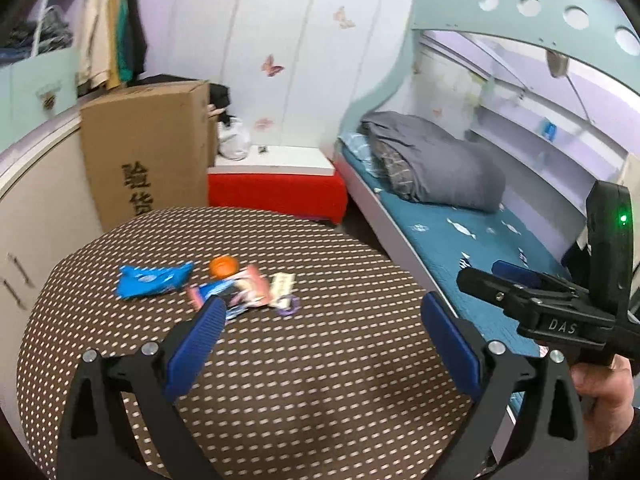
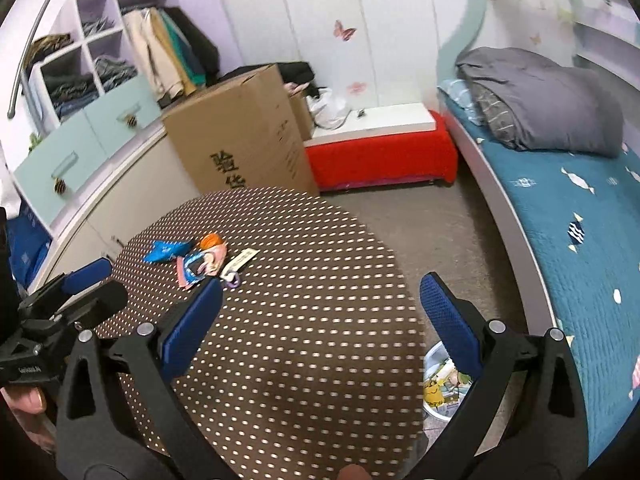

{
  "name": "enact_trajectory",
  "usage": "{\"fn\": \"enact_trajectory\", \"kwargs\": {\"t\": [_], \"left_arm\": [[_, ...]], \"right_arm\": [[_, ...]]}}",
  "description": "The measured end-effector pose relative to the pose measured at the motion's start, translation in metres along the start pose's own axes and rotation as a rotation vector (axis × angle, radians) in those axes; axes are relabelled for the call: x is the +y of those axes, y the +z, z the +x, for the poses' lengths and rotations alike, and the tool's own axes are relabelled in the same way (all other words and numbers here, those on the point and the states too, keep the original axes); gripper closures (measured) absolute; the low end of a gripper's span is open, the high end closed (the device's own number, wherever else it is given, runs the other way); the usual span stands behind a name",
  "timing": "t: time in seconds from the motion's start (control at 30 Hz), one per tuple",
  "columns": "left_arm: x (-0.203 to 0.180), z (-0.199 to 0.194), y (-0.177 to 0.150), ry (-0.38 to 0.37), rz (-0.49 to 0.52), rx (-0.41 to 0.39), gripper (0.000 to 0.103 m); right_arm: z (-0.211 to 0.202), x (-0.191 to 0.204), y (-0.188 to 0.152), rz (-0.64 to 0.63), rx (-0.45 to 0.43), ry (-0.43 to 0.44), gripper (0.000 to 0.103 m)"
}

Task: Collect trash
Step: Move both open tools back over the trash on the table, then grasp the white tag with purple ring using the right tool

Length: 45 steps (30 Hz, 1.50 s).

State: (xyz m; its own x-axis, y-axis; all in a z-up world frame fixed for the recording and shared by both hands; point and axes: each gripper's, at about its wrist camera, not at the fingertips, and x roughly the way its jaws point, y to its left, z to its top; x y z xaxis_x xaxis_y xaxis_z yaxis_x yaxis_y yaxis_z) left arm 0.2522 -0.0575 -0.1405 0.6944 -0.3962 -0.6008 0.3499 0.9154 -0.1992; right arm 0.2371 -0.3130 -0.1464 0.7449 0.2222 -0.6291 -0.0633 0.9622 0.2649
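Left hand-held gripper point(image 1: 320, 316) up over the round brown dotted desk point(image 1: 280, 380), blue pads point(image 1: 196, 344) spread wide, nothing between them. Right hand-held gripper point(image 2: 320, 312) also over the desk, pads point(image 2: 450, 322) spread wide too, nothing pinched. Seen from the left wrist view, the right hand-held gripper off at the right edge, out over the bed point(image 1: 460, 240), held by a hand point(image 1: 608, 392).

Trash in a small heap on the far left part of the desk. Blue wrapper point(image 1: 150, 280) lying flat at the left of the heap. Small orange round thing point(image 1: 224, 266) just beside it, at the top of the heap. Pink and blue wrapper point(image 1: 244, 292) touching the orange thing, partly behind the left pad in the left wrist view. Pale paper tag point(image 1: 282, 286) at the right of the heap, with a little purple ring point(image 1: 289, 306) just below it. All of it lying on the desk, not touched by either hand-held gripper.

Down on the floor, right of the desk, a pale bin point(image 2: 436, 392) with yellow and green scraps inside, partly hidden behind the right pad.

Behind the desk, a tall cardboard box point(image 1: 148, 148) with black writing. Next to that, a low red bench point(image 1: 276, 192) with a white top. On the bed, a gray folded blanket point(image 1: 432, 160).
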Motion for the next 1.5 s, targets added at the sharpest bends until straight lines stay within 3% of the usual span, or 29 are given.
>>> {"fn": "enact_trajectory", "kwargs": {"t": [0.5, 0.67, 0.8, 0.93, 1.0, 1.17, 1.5], "left_arm": [[0.073, -0.006, -0.032, 0.116, -0.122, 0.035, 0.007], [0.087, 0.002, -0.041, 0.143, -0.144, 0.060, 0.007], [0.093, 0.009, -0.043, 0.153, -0.149, 0.075, 0.007], [0.097, 0.020, -0.041, 0.157, -0.141, 0.088, 0.007], [0.098, 0.029, -0.037, 0.157, -0.132, 0.094, 0.007], [0.092, 0.057, -0.022, 0.150, -0.069, 0.104, 0.007], [0.072, 0.120, -0.009, 0.132, 0.132, 0.168, 0.007]], "right_arm": [[0.085, 0.058, -0.008, -0.130, 0.142, 0.025, 0.007], [0.122, 0.074, -0.013, -0.185, 0.200, 0.032, 0.028], [0.144, 0.085, -0.017, -0.221, 0.232, 0.035, 0.037], [0.158, 0.096, -0.017, -0.251, 0.232, 0.038, 0.057], [0.161, 0.102, -0.017, -0.277, 0.227, 0.041, 0.074], [0.158, 0.102, -0.021, -0.318, 0.219, 0.041, 0.080], [0.143, 0.056, -0.019, -0.227, 0.211, 0.049, 0.080]]}}
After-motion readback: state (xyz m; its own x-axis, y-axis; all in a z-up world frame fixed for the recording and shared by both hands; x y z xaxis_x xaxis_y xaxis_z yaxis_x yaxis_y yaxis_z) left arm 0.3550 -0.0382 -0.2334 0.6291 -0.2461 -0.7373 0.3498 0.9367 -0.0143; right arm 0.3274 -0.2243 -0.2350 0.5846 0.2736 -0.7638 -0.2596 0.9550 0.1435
